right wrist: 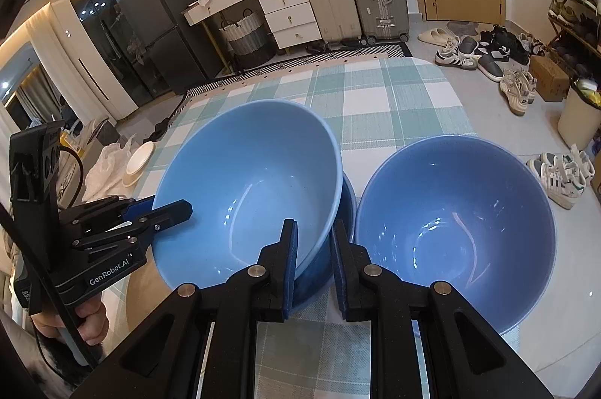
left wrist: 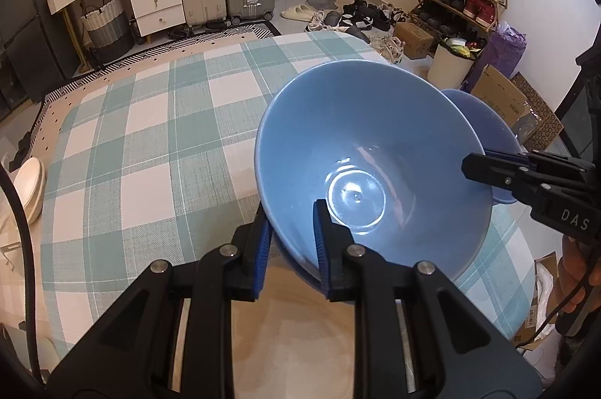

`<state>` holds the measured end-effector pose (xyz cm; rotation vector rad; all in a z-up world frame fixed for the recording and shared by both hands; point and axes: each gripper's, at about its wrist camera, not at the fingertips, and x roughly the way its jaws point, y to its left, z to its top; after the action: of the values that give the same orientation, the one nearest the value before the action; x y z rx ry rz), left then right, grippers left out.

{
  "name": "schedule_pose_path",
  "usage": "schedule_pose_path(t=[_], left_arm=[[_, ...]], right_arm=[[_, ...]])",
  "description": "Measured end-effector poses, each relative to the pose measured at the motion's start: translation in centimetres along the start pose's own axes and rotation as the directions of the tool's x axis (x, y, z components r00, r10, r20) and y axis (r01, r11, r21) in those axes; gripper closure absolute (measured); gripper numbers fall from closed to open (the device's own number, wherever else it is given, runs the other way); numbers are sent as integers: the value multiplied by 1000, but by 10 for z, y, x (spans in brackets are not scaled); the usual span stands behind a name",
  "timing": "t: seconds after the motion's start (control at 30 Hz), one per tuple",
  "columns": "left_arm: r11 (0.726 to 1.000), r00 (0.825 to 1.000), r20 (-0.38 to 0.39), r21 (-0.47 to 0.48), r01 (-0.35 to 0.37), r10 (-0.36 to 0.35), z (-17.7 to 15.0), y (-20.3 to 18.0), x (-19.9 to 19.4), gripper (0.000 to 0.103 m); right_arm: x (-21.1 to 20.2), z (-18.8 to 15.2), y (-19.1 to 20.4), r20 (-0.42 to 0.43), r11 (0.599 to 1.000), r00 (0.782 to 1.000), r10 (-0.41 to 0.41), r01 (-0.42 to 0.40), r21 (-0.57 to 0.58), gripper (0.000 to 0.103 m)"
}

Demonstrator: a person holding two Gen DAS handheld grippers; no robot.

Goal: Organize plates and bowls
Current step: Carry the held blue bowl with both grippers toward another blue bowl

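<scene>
We've got both tongs clamped on opp. rims of the light-blue bowl [right wrist: 248, 188], left tongs [left wrist: 291, 241] lower-centre, right tongs [right wrist: 313, 263] bottom-centre, bowl tilted just over a darker bowl [right wrist: 323, 278] on the checked desk [left wrist: 150, 136], w/ third bowl [right wrist: 456, 230] just right.

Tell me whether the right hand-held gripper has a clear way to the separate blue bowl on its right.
Probably not yet: the right hand-held gripper is shut on the big bowl's rim. The separate bowl sits uncovered alongside.
</scene>
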<state>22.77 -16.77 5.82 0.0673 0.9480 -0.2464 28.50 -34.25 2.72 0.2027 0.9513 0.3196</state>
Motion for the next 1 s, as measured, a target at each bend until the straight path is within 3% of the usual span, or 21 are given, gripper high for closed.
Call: schedule_pose_path(t=[0.9, 1.0], left_arm=[[990, 995, 0, 103, -101, 102, -12, -16, 20, 81], [989, 995, -2, 108, -97, 98, -13, -18, 20, 77]], right_arm=[[22, -9, -3, -55, 999, 998, -37, 36, -16, 84], [22, -10, -3, -55, 999, 998, -44, 43, -23, 84]])
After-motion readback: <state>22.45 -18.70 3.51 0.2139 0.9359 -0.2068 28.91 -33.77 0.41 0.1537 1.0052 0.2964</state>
